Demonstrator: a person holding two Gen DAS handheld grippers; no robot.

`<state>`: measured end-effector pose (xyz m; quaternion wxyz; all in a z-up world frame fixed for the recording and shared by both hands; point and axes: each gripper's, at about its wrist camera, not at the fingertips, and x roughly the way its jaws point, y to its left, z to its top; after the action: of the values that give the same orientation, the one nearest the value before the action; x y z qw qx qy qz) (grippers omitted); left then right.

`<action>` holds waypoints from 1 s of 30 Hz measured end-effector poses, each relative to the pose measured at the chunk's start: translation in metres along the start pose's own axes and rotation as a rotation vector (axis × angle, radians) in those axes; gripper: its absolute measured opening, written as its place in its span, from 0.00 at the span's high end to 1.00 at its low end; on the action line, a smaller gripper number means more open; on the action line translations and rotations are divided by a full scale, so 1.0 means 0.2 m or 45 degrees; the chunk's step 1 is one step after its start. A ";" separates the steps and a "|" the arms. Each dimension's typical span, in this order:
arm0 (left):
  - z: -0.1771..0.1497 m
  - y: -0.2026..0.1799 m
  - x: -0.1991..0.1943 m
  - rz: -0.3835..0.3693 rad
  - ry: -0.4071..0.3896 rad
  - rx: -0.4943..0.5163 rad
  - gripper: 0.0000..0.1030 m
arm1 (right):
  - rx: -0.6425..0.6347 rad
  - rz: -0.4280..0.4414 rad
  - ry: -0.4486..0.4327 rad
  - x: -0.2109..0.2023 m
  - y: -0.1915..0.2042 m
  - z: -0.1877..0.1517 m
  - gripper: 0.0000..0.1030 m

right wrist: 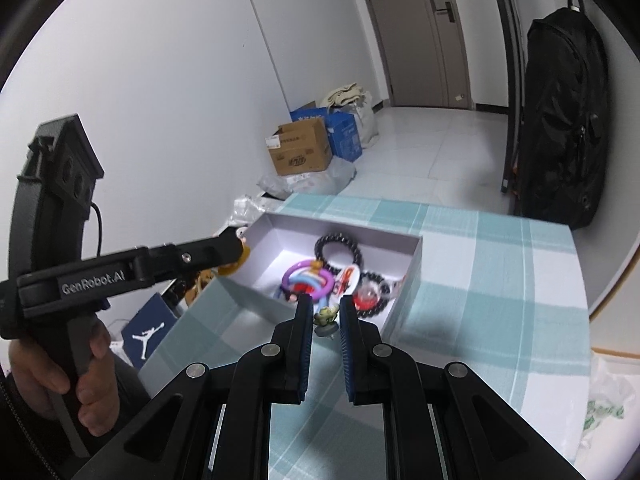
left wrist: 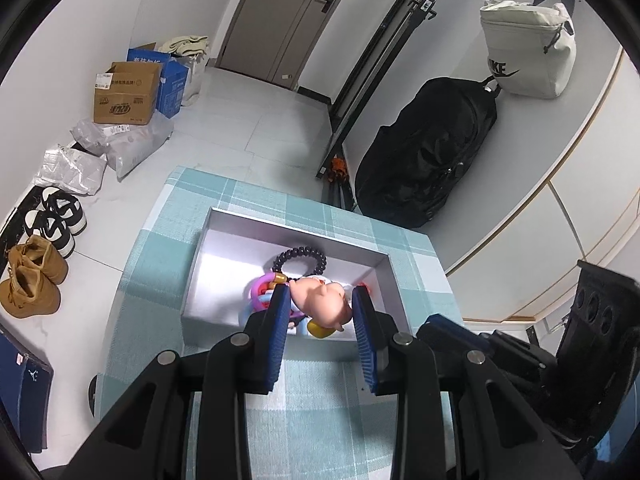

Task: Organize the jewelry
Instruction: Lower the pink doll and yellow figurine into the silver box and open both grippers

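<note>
An open white box (left wrist: 296, 226) sits on a table under a teal plaid cloth (left wrist: 312, 400). In it lie a black bead bracelet (left wrist: 300, 258), a purple ring (left wrist: 260, 284) and other colourful pieces. My left gripper (left wrist: 320, 292) hangs over the box's near side, shut on a pink pig figure (left wrist: 320, 304) with a yellow part below it. In the right wrist view, my right gripper (right wrist: 325, 300) is above the near wall of the box (right wrist: 256, 304), shut on a small green charm (right wrist: 326, 318) with a round grey base. A second dark bead bracelet (right wrist: 370, 292) lies in the near right corner.
A hand (right wrist: 92, 392) holds the left gripper's handle at the table's left edge. A black backpack (left wrist: 432, 152) and a white bag (left wrist: 528, 52) hang at the right. Cardboard boxes (left wrist: 124, 96), plastic parcels and shoes (left wrist: 32, 276) line the floor at the left wall.
</note>
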<state>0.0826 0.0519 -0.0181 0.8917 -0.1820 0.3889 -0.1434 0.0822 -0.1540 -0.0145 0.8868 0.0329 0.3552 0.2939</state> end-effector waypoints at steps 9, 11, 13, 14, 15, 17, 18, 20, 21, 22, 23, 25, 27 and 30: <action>0.06 0.02 0.10 0.017 0.047 -0.009 0.75 | 0.019 0.058 0.010 0.08 -0.06 0.10 0.88; 0.07 0.02 0.12 0.016 0.063 -0.008 0.75 | 0.032 0.080 0.014 0.11 -0.08 0.12 0.88; 0.08 0.01 0.15 0.023 0.079 0.000 0.75 | 0.042 0.093 0.017 0.14 -0.10 0.14 0.88; 0.08 0.01 0.17 0.024 0.087 0.003 0.75 | 0.048 0.099 0.018 0.15 -0.11 0.15 0.88; 0.08 0.01 0.17 0.023 0.093 0.004 0.75 | 0.057 0.107 0.019 0.16 -0.12 0.15 0.88; 0.08 0.01 0.19 0.026 0.110 0.008 0.75 | 0.076 0.116 0.021 0.18 -0.14 0.16 0.88; 0.08 0.01 0.20 0.029 0.118 0.009 0.75 | 0.085 0.126 0.023 0.19 -0.15 0.16 0.88; 0.09 0.01 0.22 0.034 0.133 0.009 0.75 | 0.099 0.138 0.025 0.21 -0.17 0.17 0.88; 0.08 0.01 0.23 0.036 0.143 0.009 0.75 | 0.105 0.147 0.026 0.22 -0.18 0.17 0.88; 0.08 0.01 0.23 0.036 0.148 0.007 0.75 | 0.111 0.154 0.027 0.22 -0.19 0.17 0.88; 0.09 0.01 0.24 0.036 0.154 0.007 0.75 | 0.118 0.161 0.028 0.23 -0.19 0.17 0.88; 0.09 0.00 0.24 0.040 0.158 0.012 0.75 | 0.124 0.174 0.030 0.24 -0.20 0.17 0.88; 0.09 0.00 0.25 0.038 0.161 0.015 0.75 | 0.128 0.175 0.030 0.25 -0.21 0.17 0.88; 0.09 -0.01 0.26 0.034 0.169 0.023 0.75 | 0.144 0.184 0.035 0.26 -0.23 0.16 0.88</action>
<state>0.1302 0.0332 -0.0393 0.8673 -0.1589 0.4484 -0.1466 0.1563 -0.1585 -0.0345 0.8550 0.1044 0.3802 0.3370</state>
